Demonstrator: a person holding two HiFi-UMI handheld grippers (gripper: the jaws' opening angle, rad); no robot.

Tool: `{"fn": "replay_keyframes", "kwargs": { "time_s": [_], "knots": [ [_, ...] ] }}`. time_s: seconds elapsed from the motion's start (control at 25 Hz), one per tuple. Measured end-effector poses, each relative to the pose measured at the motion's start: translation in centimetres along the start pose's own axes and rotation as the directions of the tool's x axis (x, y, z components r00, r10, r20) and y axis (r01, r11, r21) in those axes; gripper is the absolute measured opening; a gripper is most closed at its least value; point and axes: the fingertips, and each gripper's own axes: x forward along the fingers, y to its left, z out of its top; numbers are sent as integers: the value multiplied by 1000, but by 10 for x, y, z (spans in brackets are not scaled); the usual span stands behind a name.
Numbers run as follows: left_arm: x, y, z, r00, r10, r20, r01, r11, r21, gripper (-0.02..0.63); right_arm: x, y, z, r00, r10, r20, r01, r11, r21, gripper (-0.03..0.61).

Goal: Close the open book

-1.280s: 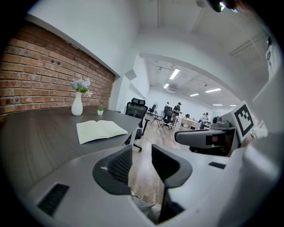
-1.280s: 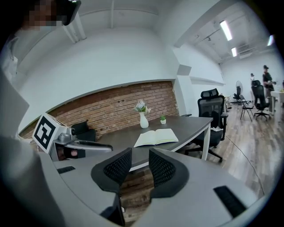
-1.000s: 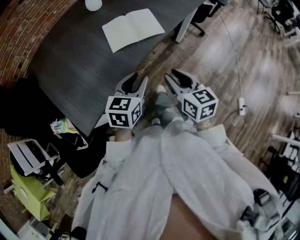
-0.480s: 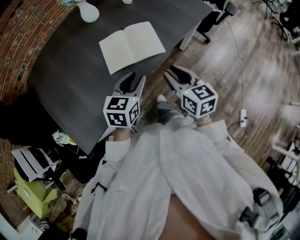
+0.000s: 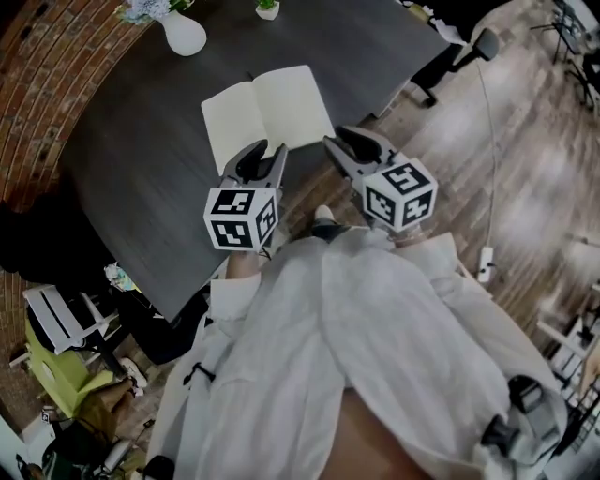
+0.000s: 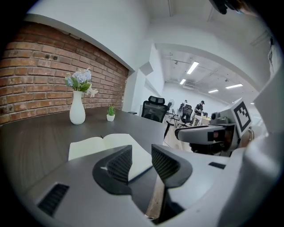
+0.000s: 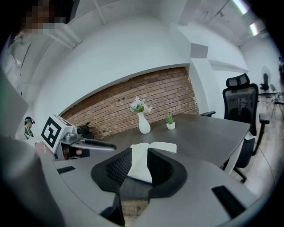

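The open book [image 5: 267, 111] lies flat on the dark table [image 5: 141, 169], showing blank white pages. My left gripper [image 5: 265, 152] hovers at the book's near edge, open, with nothing between its jaws. My right gripper [image 5: 341, 139] is over the table's near edge, just right of the book's near right corner, also open and empty. In the left gripper view the book [image 6: 100, 144] lies just beyond the left gripper [image 6: 141, 148]. The right gripper [image 7: 139, 151] frames the book [image 7: 162, 146] between its jaws. Neither gripper touches the book.
A white vase with flowers [image 5: 185, 36] and a small potted plant [image 5: 267, 7] stand at the table's far side by the brick wall. An office chair [image 5: 483, 42] sits past the table's right end. Bags and a stool [image 5: 56, 328] crowd the floor at left.
Both grippers have moved forward from over the floor to the table's near edge, and the book now lies right in front of them. The jaws have kept the same gap.
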Motion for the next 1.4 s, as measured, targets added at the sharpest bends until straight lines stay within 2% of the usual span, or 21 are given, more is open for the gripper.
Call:
{"fn": "replay_keyframes", "kwargs": {
  "time_s": [0.16,0.32,0.44,0.84,1.4],
  "knots": [
    [10,3,2,1000,17,1,-17,1000,-19,118,8,-12,-1,1000,23,-11,-22,1000,9,103],
    [17,6,-4,999,24,-30,-25,999,-22,118,18,-12,-8,996,82,-35,-80,996,42,103],
    [18,11,-9,999,29,-46,-31,999,-26,118,22,-9,-13,994,97,-51,-95,995,39,103],
    [27,29,-7,999,5,-53,-7,999,-35,118,38,-18,-20,994,63,-95,-56,995,78,102],
    [37,46,-2,984,-106,-141,108,994,8,118,58,-17,-16,995,-20,-100,33,991,131,102]
  ]
}}
